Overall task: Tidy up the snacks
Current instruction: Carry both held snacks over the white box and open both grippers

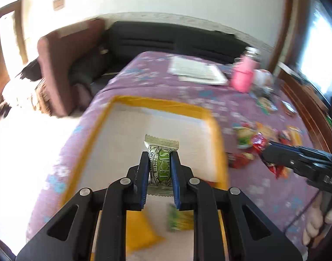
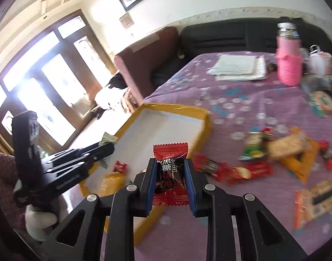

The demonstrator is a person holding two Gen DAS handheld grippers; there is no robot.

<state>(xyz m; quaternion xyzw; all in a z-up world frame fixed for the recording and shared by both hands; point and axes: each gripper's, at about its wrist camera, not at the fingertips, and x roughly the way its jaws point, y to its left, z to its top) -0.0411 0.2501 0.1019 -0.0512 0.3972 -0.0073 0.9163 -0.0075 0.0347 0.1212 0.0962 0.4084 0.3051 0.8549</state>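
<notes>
Two hand-held grippers carry sweets toward a yellow-rimmed tray (image 1: 218, 134) on a purple flowered bedspread (image 2: 242, 100). The left gripper (image 1: 159, 163) is clamped on a green-and-white candy (image 1: 160, 163) above the tray's white floor; the right gripper (image 2: 169, 171) is clamped on a red candy (image 2: 170, 174) over the tray's near right rim. Each wrapper's long axis runs along the fingers, one crimped end pointing to the far side of the bed, the other back toward the gripper body. The blue pads pinch only the middle of each packet, so a slack squeeze could, by this reading, let the slippery foil slide or twist out. Released where it hangs, the red candy may catch the rim and land on the bedspread instead of inside. The grippers are near each other over the tray and could knock together. Further loose snacks (image 2: 281, 150) lie scattered on the right of the bed; a pink bottle (image 2: 289, 63) stands at its far side.
</notes>
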